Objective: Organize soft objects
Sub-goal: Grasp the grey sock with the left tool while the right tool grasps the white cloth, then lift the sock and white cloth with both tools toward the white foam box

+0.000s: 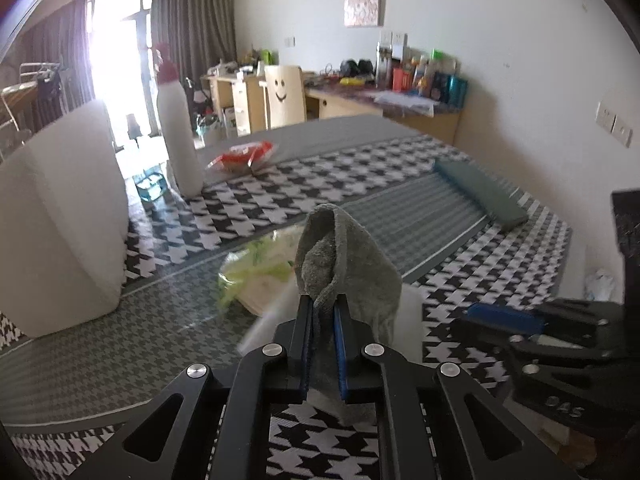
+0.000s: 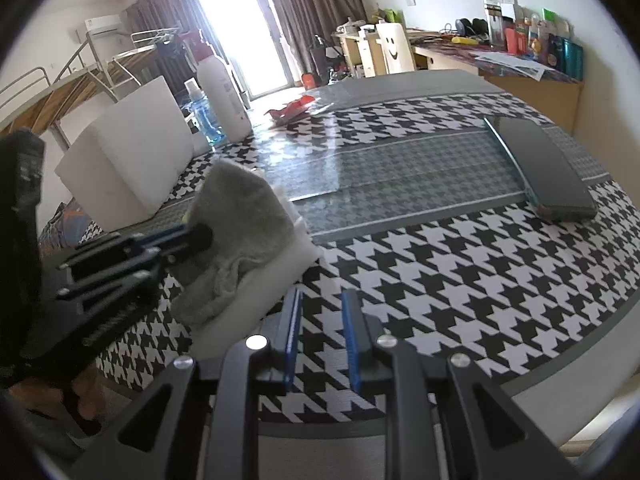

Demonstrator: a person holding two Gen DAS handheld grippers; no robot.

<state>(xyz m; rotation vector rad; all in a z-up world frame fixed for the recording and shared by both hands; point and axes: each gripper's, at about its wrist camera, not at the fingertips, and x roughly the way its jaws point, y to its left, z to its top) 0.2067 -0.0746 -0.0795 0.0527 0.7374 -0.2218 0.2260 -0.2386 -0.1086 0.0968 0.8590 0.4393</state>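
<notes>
The left tool (image 1: 325, 308) is clamped on a fold of the grey cloth (image 1: 348, 256), which stands up in a peak just ahead of its pads while the rest drapes down its right side onto a white block (image 2: 276, 276). In the right wrist view the same cloth (image 2: 236, 216) lies half on that block, with the left tool (image 2: 200, 240) biting it from the left. The right tool (image 2: 320, 336) stands narrowly parted with nothing between its pads; only the houndstooth counter (image 2: 460, 280) shows ahead of it, and the cloth lies ahead and to its left.

No earlier picture is given, so the step is a judgement: the cloth is probably being lifted off the block to be folded or moved.

To do that well:
- The left tool grips only a thin fold, so a slow, straight lift would keep the cloth from slipping out.
- The draped part may drag the light block along; watching that it peels free matters.
- The right tool could take the loose lower edge, to its left, for a two-point hold.
- The bottle (image 1: 178, 128) and the big white box (image 1: 64, 216), ahead and left of the left tool, should be kept clear of the swing.
</notes>
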